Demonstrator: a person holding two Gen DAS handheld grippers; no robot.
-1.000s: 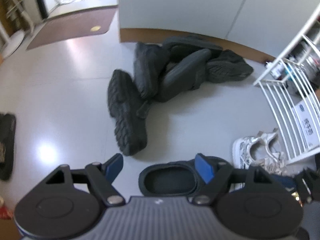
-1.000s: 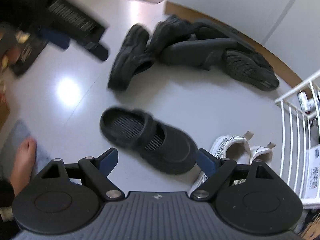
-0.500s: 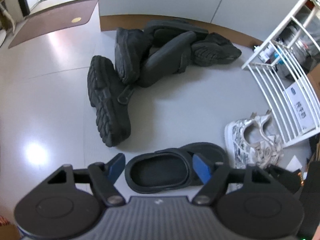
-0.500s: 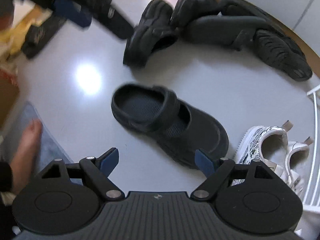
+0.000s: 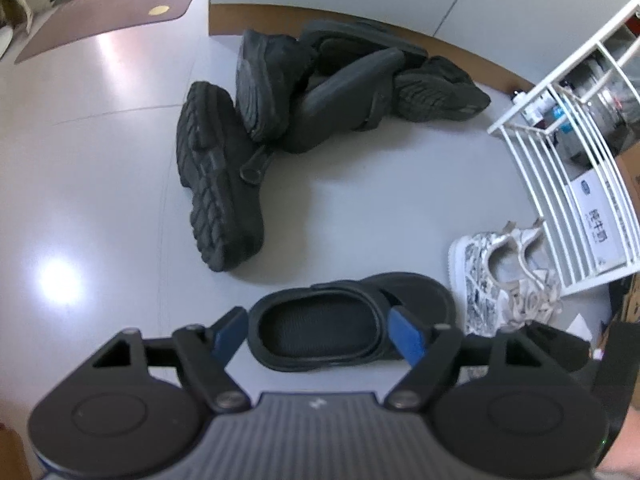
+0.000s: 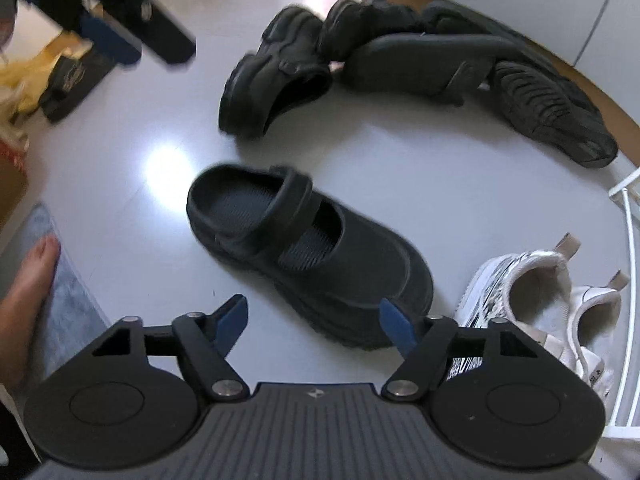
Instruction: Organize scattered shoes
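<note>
Left wrist view: a smooth, rounded black rubber clog [image 5: 348, 320] lies on the glossy grey floor [image 5: 100, 200], its heel end between the spread blue pads of the left gripper [image 5: 316, 332], untouched. Chunky-soled black shoes [image 5: 280, 112] are heaped by the wall; patterned white sneakers [image 5: 504, 280] sit beside a white wire rack [image 5: 568, 184].

Right wrist view: the right gripper [image 6: 314, 320] has just been narrowing, its jaws apart above the clog's toe, gripping nothing. Only here show a bare foot [image 6: 24, 300] and a grey mat [image 6: 68, 304].
</note>
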